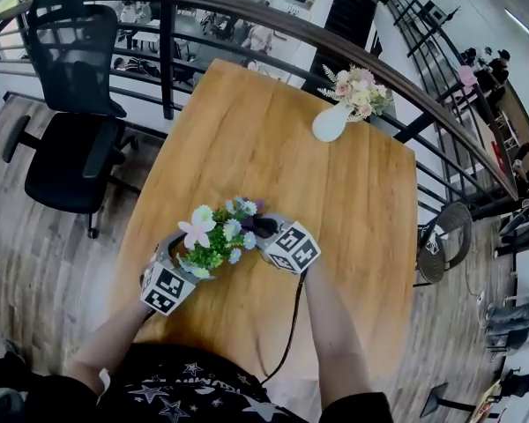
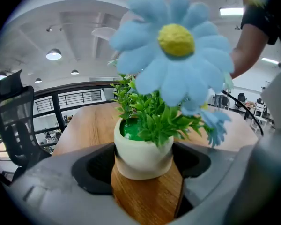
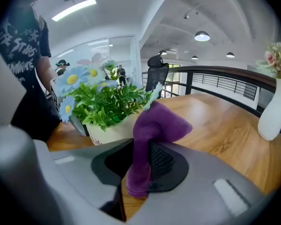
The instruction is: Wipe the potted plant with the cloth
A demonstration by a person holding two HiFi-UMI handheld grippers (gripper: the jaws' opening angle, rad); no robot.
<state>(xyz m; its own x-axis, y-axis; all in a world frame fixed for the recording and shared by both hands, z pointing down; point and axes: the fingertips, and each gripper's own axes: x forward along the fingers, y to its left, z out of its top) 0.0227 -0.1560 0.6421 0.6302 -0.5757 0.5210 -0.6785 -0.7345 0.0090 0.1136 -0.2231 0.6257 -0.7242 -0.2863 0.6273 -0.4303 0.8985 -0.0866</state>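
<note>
The potted plant (image 1: 213, 236), green leaves with blue, white and pink flowers in a white pot (image 2: 143, 156), stands near the front edge of the wooden table (image 1: 335, 201). My left gripper (image 1: 189, 258) reaches in from the left. In the left gripper view its jaws (image 2: 145, 172) lie on both sides of the pot, pads against its walls. My right gripper (image 1: 266, 232) is at the plant's right side, shut on a purple cloth (image 1: 264, 226). In the right gripper view the cloth (image 3: 154, 125) sticks up from the jaws (image 3: 140, 165) and lies against the pot's rim (image 3: 110, 132).
A white vase of pale flowers (image 1: 331, 122) stands at the table's far edge, to the right in the right gripper view (image 3: 274, 114). A black office chair (image 1: 70, 122) is left of the table. A curved railing (image 1: 273, 25) runs behind it.
</note>
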